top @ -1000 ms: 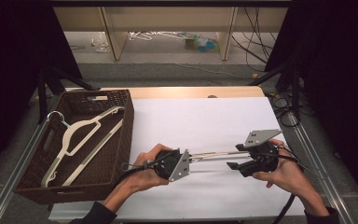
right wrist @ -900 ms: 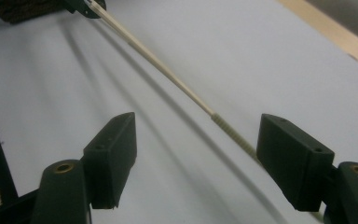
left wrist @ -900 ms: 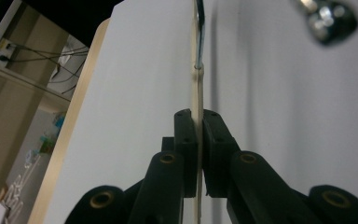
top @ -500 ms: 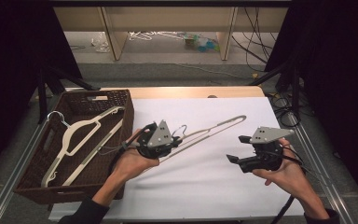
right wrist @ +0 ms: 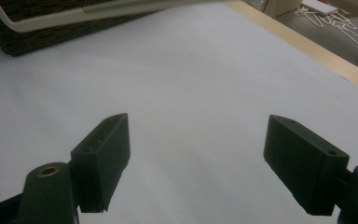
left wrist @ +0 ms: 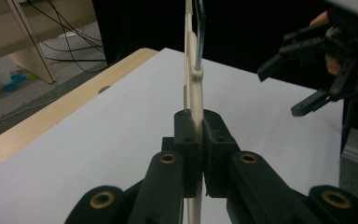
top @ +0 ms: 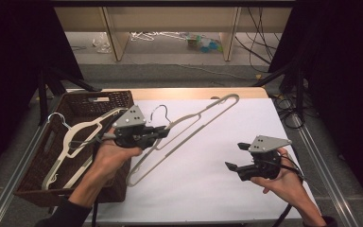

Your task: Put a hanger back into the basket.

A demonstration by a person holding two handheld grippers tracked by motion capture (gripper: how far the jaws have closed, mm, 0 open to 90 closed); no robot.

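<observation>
White sheet [top: 217,156] covers a wood table [top: 189,92], dark room around, shelf legs and cables on the floor behind. Left gripper [top: 163,132] is clamped tight on a cream hanger [top: 194,125], gripping it near the neck just below the metal hook [top: 159,112]. In the left gripper view the pads [left wrist: 186,135] pinch the hanger [left wrist: 193,93] edge-on, with the hanger rising straight up from between them. The hanger is lifted and tilted: one end points up and away past the left gripper toward the table's far edge, the other end slants down toward the near side, close to the basket corner. A wicker basket [top: 38,175] sits just behind and beside the left gripper, with more pale hangers [top: 75,142] inside. Right gripper [top: 234,156] is well apart from the hanger, low over bare sheet, jaws spread wide with nothing between them; they have just been opening. Right gripper view: pads [right wrist: 103,154] apart over the white sheet [right wrist: 191,93], hanger arm [right wrist: 74,16] far off at the top.
</observation>
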